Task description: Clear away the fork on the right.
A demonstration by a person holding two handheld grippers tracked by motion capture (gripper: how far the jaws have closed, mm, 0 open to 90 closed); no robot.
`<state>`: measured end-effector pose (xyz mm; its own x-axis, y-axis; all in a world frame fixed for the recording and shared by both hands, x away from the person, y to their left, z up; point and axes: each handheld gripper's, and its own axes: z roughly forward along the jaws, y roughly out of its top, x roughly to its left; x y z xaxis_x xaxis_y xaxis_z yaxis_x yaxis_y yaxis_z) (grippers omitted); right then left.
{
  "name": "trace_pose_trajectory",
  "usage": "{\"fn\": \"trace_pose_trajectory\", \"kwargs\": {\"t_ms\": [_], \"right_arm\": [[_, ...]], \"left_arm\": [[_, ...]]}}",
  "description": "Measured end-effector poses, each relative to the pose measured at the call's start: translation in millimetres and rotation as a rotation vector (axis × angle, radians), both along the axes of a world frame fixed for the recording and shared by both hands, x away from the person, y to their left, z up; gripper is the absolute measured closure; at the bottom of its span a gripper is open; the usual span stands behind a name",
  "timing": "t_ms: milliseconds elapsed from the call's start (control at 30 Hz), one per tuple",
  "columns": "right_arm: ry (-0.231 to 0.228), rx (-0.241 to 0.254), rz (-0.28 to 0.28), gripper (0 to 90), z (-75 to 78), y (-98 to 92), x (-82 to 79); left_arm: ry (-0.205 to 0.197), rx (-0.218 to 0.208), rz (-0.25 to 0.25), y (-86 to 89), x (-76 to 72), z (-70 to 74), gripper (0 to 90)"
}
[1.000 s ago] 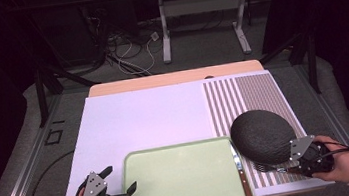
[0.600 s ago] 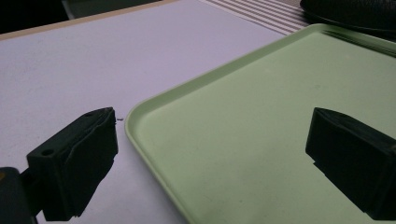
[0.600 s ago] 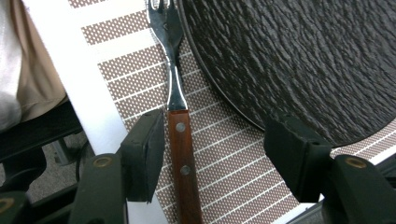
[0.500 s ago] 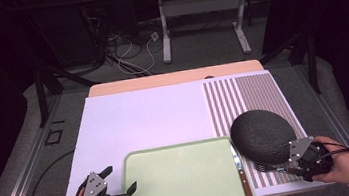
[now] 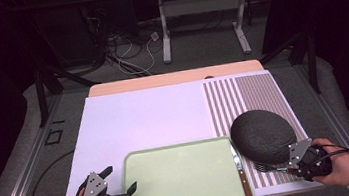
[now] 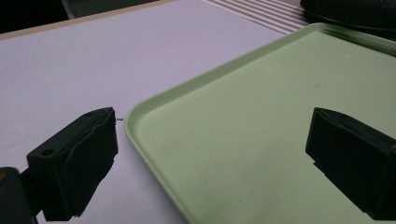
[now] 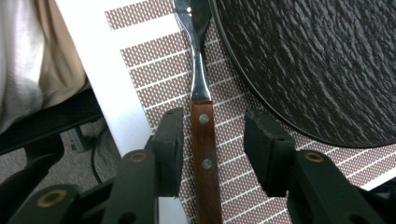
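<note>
My right gripper [image 5: 287, 166] [image 7: 212, 135] lies low over the striped placemat [image 5: 262, 92] at the near right. Its jaws straddle the wooden handle of a metal utensil [image 7: 205, 154] that lies beside a dark textured plate [image 5: 263, 136] [image 7: 317, 60]. They have just been closing; the left pad is close to the handle and the right pad is apart from it, so the gripper is open. My left gripper [image 5: 119, 180] [image 6: 215, 140] is open across the near left rim of the empty green tray [image 5: 179, 150] [image 6: 261, 116].
A wooden-handled knife [image 5: 243, 180] lies along the tray's right edge, next to the plate. A white mat [image 5: 139, 117] covers the table's left and middle. Past the far edge are table legs and cables on the floor.
</note>
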<state>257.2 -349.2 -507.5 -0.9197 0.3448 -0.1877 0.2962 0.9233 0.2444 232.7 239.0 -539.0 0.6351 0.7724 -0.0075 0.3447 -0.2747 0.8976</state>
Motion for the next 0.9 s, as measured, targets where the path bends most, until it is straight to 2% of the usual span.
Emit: {"fn": "trace_pose_trajectory", "kwargs": {"t_ms": [300, 333, 367, 400, 467, 533, 567, 600, 800, 833, 900], "right_arm": [[-0.019, -0.046, 0.032, 59.1, -5.5, 3.9, 0.5], [-0.027, -0.059, 0.032, 59.5, -4.8, 4.5, 0.2], [-0.025, -0.045, 0.030, 59.1, -5.7, 4.5, 0.3], [-0.020, -0.054, 0.012, 59.3, -5.5, 4.9, 0.2], [-0.026, -0.072, 0.015, 63.8, -4.9, 5.6, 0.4], [-0.007, -0.084, 0.018, 66.3, -4.9, 6.6, 0.3], [-0.019, -0.096, 0.025, 67.2, -5.0, 7.2, 0.3], [0.004, -0.050, 0.021, 68.7, -8.8, 6.7, 0.4], [0.008, -0.057, 0.040, 71.2, -11.8, 8.9, 1.4], [0.016, -0.050, 0.022, 71.0, -12.5, 9.1, 1.1], [0.013, -0.070, 0.027, 71.0, -11.5, 9.5, 1.4]], "left_arm": [[-0.002, 0.001, -0.001, 0.7, -0.1, 0.1, 2.7], [-0.002, 0.001, -0.002, 0.6, -0.2, 0.1, 2.7], [-0.002, 0.001, -0.002, 0.6, -0.2, 0.1, 2.8], [-0.004, 0.005, -0.002, 0.8, -0.2, 0.2, 2.7], [-0.002, 0.002, -0.002, 0.6, -0.1, 0.1, 2.8], [-0.001, 0.002, -0.002, 0.6, -0.1, 0.0, 2.8], [-0.001, 0.002, -0.001, 0.6, -0.1, 0.0, 2.7], [-0.001, 0.002, -0.002, 0.6, 0.0, 0.0, 2.7], [0.000, 0.003, -0.001, 0.6, 0.0, -0.1, 2.8], [0.000, 0.003, -0.002, 0.6, 0.0, -0.1, 2.8], [-0.001, 0.004, -0.002, 0.7, -0.1, -0.1, 2.8]]}}
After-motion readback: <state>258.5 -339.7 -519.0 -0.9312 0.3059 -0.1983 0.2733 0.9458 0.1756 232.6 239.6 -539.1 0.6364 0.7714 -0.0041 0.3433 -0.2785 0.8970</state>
